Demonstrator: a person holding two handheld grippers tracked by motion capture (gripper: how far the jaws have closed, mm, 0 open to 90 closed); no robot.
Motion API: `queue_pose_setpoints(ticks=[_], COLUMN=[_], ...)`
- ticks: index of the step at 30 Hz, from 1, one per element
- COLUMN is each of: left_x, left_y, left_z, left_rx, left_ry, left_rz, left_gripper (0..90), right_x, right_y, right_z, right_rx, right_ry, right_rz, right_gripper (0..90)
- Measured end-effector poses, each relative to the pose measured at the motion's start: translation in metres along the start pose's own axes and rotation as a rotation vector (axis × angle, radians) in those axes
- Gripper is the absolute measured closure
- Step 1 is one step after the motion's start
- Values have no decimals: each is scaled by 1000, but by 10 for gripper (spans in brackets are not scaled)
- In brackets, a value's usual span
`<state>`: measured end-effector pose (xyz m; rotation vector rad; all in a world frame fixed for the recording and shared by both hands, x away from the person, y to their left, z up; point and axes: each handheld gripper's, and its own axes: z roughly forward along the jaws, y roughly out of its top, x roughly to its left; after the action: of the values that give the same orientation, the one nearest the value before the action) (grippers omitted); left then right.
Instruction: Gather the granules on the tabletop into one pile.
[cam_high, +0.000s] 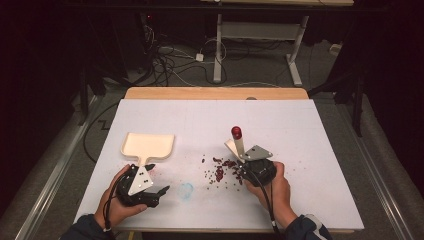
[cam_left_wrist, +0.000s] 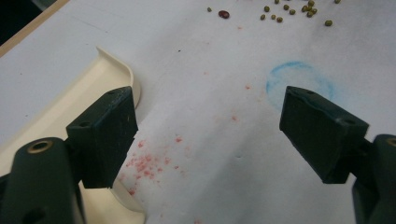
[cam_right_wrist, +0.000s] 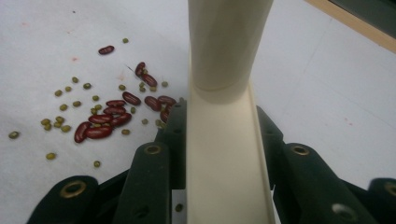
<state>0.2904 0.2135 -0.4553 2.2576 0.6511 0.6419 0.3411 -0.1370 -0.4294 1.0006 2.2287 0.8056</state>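
Nearest, the left claw rests open on the white desk, its jaws wide apart with nothing between them, just beside the cream dustpan. The right claw is clamped on a cream brush, whose red-capped handle rises tilted. Red beans and small green beans lie scattered left of it.

Pretty dark room, grey floor with tangled cables, and a white-legged desk way beyond the grippers.
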Motion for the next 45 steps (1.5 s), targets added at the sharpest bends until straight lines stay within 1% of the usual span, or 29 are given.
queue_pose_setpoints(ticks=[2, 3, 5, 6, 8, 9, 10, 11, 13, 14, 16, 17, 18, 19, 21, 22, 23, 25, 27, 30, 31, 33, 35, 36, 37, 39, 41, 45], left_x=[0, 0, 0, 0, 0, 0, 0, 0, 1, 1, 2, 3, 4, 6, 10, 13, 14, 17, 19, 21, 22, 24, 23, 22, 22, 21, 19, 17], left_y=[0, 0, 0, 0, 0, 0, 0, 0, 0, 0, 0, 0, -1, -1, -2, -3, -3, -4, -5, -6, -6, -7, -7, -7, -7, -6, -6, -6], left_z=[0, 0, 0, 0, 0, -1, -1, -1, -1, -1, -3, -4, -6, -8, -14, -17, -18, -21, -23, -26, -26, -27, -25, -25, -24, -23, -21, -18], left_rx=[0, 1, 1, 1, -2, -3, -3, -2, -3, -2, -9, -7, -13, -24, -46, -60, -66, -79, -90, -102, -105, -113, -106, -101, -99, -92, -83, -70], left_ry=[0, 0, 1, 1, 1, 1, 1, 2, 4, 8, 15, 23, 32, 41, 61, 71, 79, 93, 109, 124, 124, 126, 120, 111, 108, 101, 95, 83], left_rz=[0, 0, 0, 0, -2, -2, -2, -1, -2, 1, -6, -2, -8, -19, -40, -55, -61, -81, -91, -102, -107, -109, -110, -116, -113, -106, -97, -82], left_gripper=[182, 182, 182, 182, 182, 182, 182, 182, 182, 182, 182, 182, 182, 182, 181, 180, 180, 180, 180, 180, 180, 180, 180, 180, 180, 180, 180, 180], right_x=[0, 0, -1, -2, -7, -10, -13, -15, -16, -15, -12, -9, -5, -2, 9, 13, 18, 26, 35, 48, 51, 57, 59, 58, 56, 51, 45, 33], right_y=[2, 3, 4, 4, 5, 5, 5, 6, 7, 7, 9, 9, 10, 10, 10, 10, 10, 10, 9, 8, 7, 6, 4, 3, 2, 3, 2, 1], right_z=[0, 0, -2, -3, -8, -11, -15, -20, -28, -32, -38, -41, -43, -44, -46, -45, -44, -41, -34, -26, -22, -16, -9, -5, -3, 0, 4, 9], right_rx=[-15, -13, -30, -35, -56, -71, -87, -120, -161, -178, -212, -220, -225, -232, -225, -222, -215, -207, -190, -165, -162, -154, -139, -128, -130, -132, -132, -125], right_ry=[2, 4, -10, -15, -13, -3, 11, 30, 65, 96, 182, 220, 258, 300, 370, 390, 423, 473, 523, 561, 575, 587, 573, 571, 563, 533, 521, 485], right_rz=[8, 4, 1, -2, 11, 25, 28, 22, -4, -16, -31, -36, -46, -62, -79, -81, -91, -82, -72, -73, -66, -69, -75, -67, -56, -54, -36, -23], right_gripper=[671, 671, 671, 671, 671, 671, 671, 671, 671, 671, 671, 671, 671, 671, 670, 671, 671, 671, 671, 671, 671, 671, 671, 671, 672, 672, 671, 669])
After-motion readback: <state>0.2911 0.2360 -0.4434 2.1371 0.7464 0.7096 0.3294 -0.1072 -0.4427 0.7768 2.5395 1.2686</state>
